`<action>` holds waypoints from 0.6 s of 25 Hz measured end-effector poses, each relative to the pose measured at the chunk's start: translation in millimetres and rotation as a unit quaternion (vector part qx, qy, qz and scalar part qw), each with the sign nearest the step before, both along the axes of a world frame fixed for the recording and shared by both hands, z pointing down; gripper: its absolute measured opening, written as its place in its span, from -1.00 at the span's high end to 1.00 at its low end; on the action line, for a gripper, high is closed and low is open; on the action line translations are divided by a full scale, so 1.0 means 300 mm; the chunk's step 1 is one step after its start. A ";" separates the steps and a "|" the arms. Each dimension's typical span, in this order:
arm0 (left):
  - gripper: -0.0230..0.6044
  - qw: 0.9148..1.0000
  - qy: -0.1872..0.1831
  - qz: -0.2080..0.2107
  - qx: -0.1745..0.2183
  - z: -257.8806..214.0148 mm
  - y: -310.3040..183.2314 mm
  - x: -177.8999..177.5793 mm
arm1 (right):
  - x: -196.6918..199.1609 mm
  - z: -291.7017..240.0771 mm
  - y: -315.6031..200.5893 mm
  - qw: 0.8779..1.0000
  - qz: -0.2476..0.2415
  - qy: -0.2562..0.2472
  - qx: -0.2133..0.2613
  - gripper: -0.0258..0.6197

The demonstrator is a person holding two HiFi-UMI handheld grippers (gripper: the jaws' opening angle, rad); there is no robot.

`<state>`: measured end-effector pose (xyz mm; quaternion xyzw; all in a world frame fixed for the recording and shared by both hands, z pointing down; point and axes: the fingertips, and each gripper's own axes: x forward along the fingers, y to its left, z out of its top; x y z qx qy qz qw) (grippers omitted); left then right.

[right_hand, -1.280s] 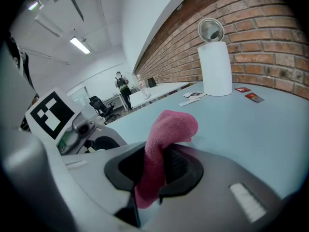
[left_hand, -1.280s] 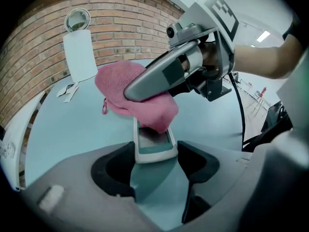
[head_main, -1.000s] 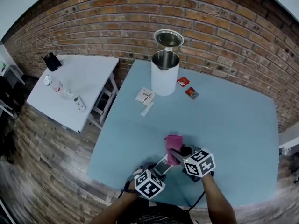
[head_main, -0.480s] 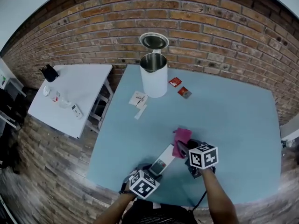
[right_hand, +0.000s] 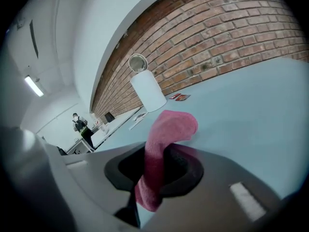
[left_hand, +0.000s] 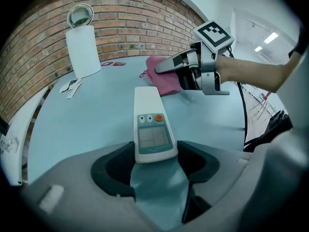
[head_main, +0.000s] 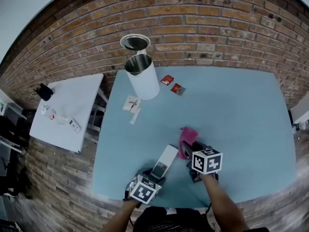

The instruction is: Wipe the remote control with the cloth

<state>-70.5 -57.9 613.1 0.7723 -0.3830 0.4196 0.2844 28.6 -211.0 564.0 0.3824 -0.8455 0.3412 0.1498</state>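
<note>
A white remote control [head_main: 163, 161] lies slanted near the front edge of the light blue table [head_main: 231, 115]. My left gripper [head_main: 153, 176] is shut on its near end. In the left gripper view the remote [left_hand: 151, 122] runs away from the jaws, screen and orange button facing up. My right gripper [head_main: 189, 152] is shut on a pink cloth [head_main: 187, 139], just right of the remote and apart from it. The cloth [right_hand: 166, 129] sticks up out of the jaws and folds over forward. The left gripper view also shows the right gripper [left_hand: 170, 65] with the cloth [left_hand: 158, 79] beyond the remote's far end.
A tall white metal can [head_main: 142, 76] with its lid raised stands at the table's far left. Two red packets [head_main: 172, 84] and paper slips [head_main: 132, 105] lie near it. A white side table [head_main: 67, 108] with small items stands left. A brick wall runs behind. A person [right_hand: 80, 124] stands far off.
My right gripper has carried the pink cloth to the right, off the remote, and rolled. The remote's top now shows uncovered. The left gripper has kept its hold in place.
</note>
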 end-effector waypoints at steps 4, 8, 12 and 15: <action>0.05 1.000 -0.001 0.004 0.004 -0.002 -0.002 0.005 | -0.022 -0.013 0.040 0.999 0.030 -0.030 0.000 0.68; 0.05 1.000 0.002 -0.001 0.008 -0.003 -0.003 0.008 | -0.017 -0.024 0.077 0.996 0.079 -0.044 -0.002 0.68; 0.05 1.000 0.003 -0.002 0.012 0.000 -0.002 0.006 | -0.044 -0.021 0.142 0.992 0.106 -0.062 -0.013 0.68; 0.05 1.000 0.002 0.000 0.007 0.001 0.001 0.004 | -0.065 -0.021 0.188 0.988 0.129 -0.084 -0.029 0.68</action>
